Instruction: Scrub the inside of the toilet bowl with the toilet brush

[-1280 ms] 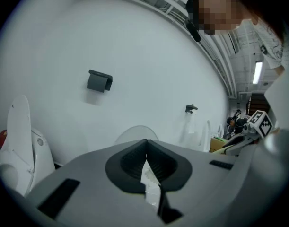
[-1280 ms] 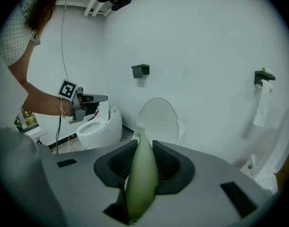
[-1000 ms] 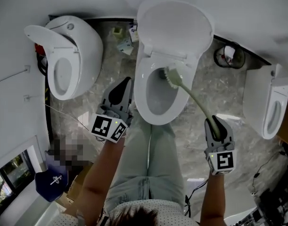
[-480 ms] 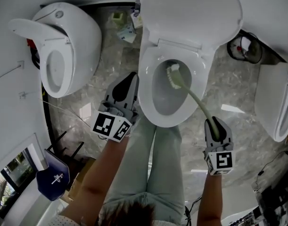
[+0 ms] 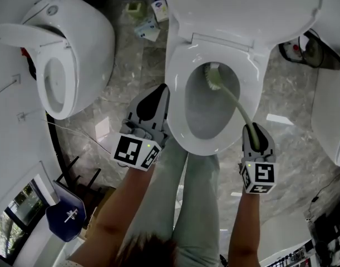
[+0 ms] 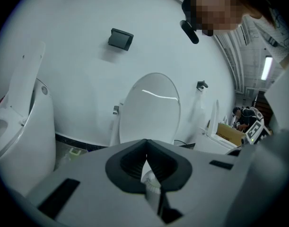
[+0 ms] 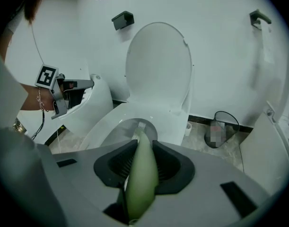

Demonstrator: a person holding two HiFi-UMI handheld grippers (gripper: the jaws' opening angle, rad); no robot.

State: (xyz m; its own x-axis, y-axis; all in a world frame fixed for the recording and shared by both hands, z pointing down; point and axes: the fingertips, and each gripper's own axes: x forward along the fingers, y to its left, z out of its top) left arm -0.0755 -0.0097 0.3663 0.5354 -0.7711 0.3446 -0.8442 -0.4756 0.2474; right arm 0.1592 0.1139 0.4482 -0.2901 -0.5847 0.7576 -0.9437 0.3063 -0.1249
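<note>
Two Tools, One Engaged

The toilet brush point(image 5: 214, 78) is clamped by its handle in the right tool point(image 5: 251, 129) at 4 o'clock, so that the bristle head is presented to the 12 o'clock wall of the toilet bowl point(image 5: 206, 115). The left tool point(image 5: 158, 93), closed on nothing, is held clear at 9 o'clock.

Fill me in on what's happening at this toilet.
A person stands over the toilet bowl, whose lid is raised, with a gripper in each hand. The right gripper is shut on the pale green handle of the toilet brush, and the brush head is down inside the bowl, at its far end near the hinge. The left gripper is shut with nothing in it and sits just outside the bowl's left rim.
</note>
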